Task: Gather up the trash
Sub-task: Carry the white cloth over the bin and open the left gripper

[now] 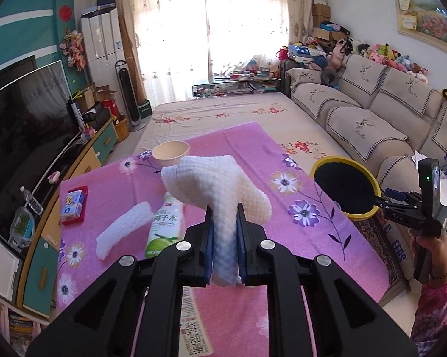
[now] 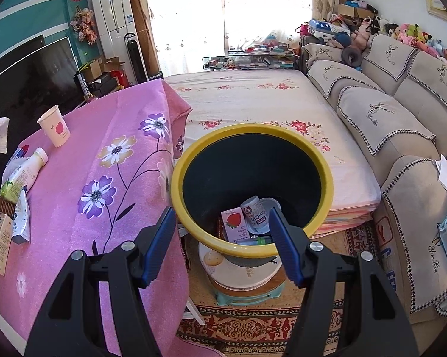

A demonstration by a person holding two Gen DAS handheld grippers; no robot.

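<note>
1. Now the left tool (image 1: 225,232) is pinching a white textured paper towel (image 1: 220,190), held up above the pink flowered bench (image 1: 283,160); the towel's long axis runs up and away from the pads, its free end flopping open above them.
2. Off to the right of that tool, just beyond the bench's right edge, stands the yellow-rimmed trash bin (image 1: 347,190); I judge the coming move to be a swing rightward to bring the towel over its mouth.
3. Over the bin (image 2: 253,184) the right tool (image 2: 223,238) hangs spread and empty, nearer the bin than the left.
4. Inside the bin lie a carton with a strawberry picture (image 2: 234,223) and a small bottle (image 2: 254,214) reading "Co-Q10".
5. On the bench remain a green-labelled drink bottle (image 1: 163,226) with Chinese characters ending in "子水", a second folded towel (image 1: 123,232), a paper cup (image 2: 54,129) and a small blue-and-white carton (image 1: 73,205); its print is too blurred to read.
</note>
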